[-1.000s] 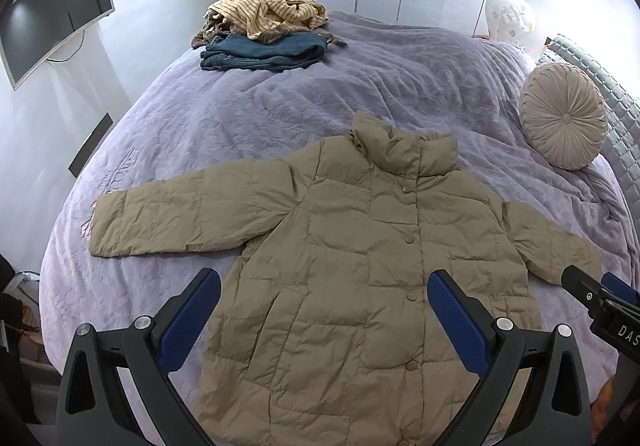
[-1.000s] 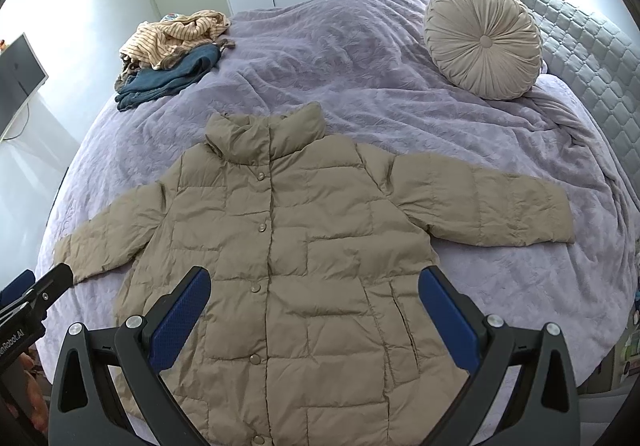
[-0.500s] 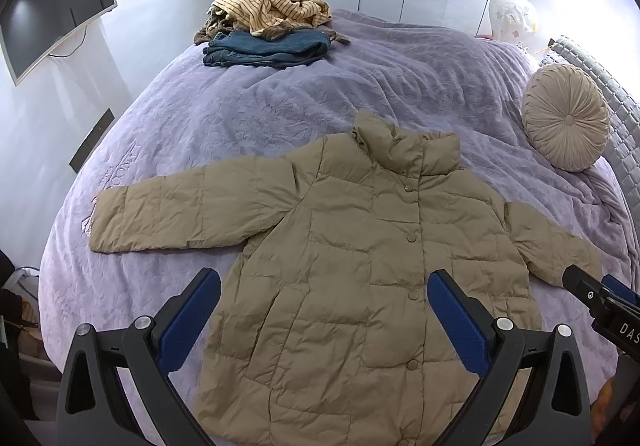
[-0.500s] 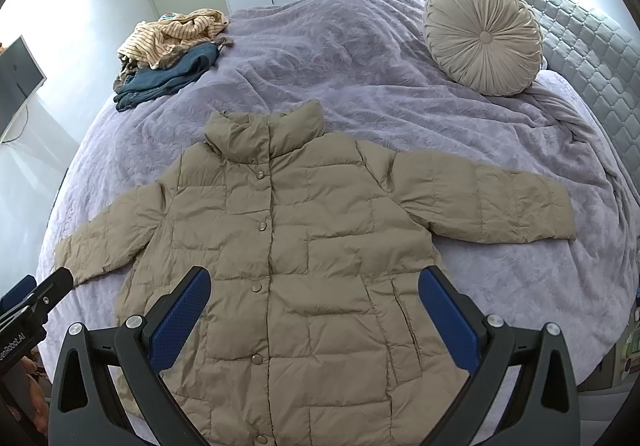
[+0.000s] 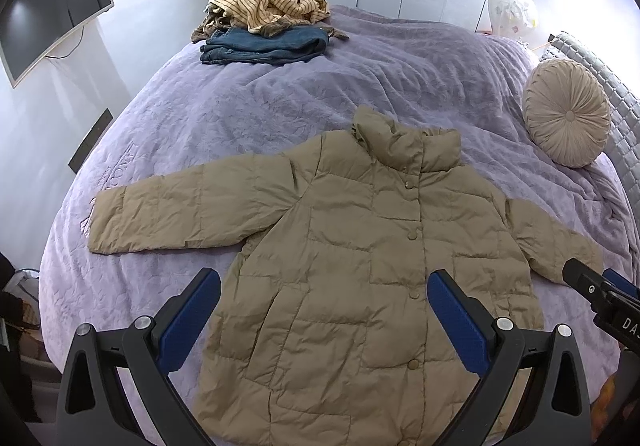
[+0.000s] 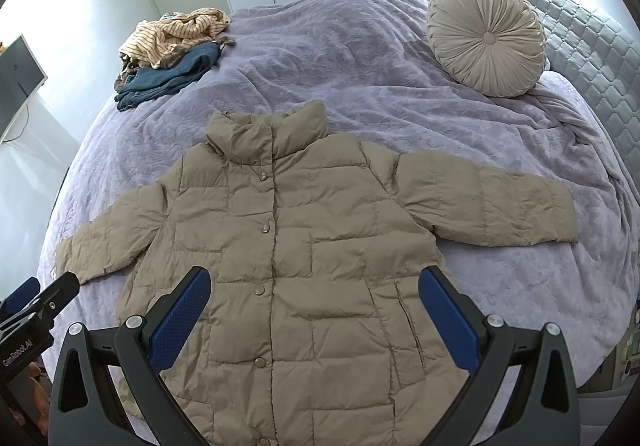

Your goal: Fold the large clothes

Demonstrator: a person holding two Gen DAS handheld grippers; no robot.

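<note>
A tan quilted puffer jacket (image 5: 360,266) (image 6: 288,254) lies flat and buttoned on the purple bed, collar toward the far side, both sleeves spread out sideways. My left gripper (image 5: 324,306) hovers open above the jacket's lower left body, nothing between its blue pads. My right gripper (image 6: 314,304) is open too, over the lower middle of the jacket. Each gripper's tip shows at the edge of the other's view: the right one (image 5: 600,294) near the jacket's right cuff, the left one (image 6: 36,306) near the left cuff.
A purple quilted bedspread (image 5: 280,106) covers the bed. Folded jeans under a striped top (image 5: 268,22) (image 6: 172,50) sit at the far left. A round beige cushion (image 5: 566,112) (image 6: 486,36) leans by the grey headboard (image 6: 592,58). A wall screen (image 5: 52,10) hangs left.
Both views have crept slightly forward, so the jacket sits a little lower in frame. The jacket itself has not moved and both grippers stay open.
</note>
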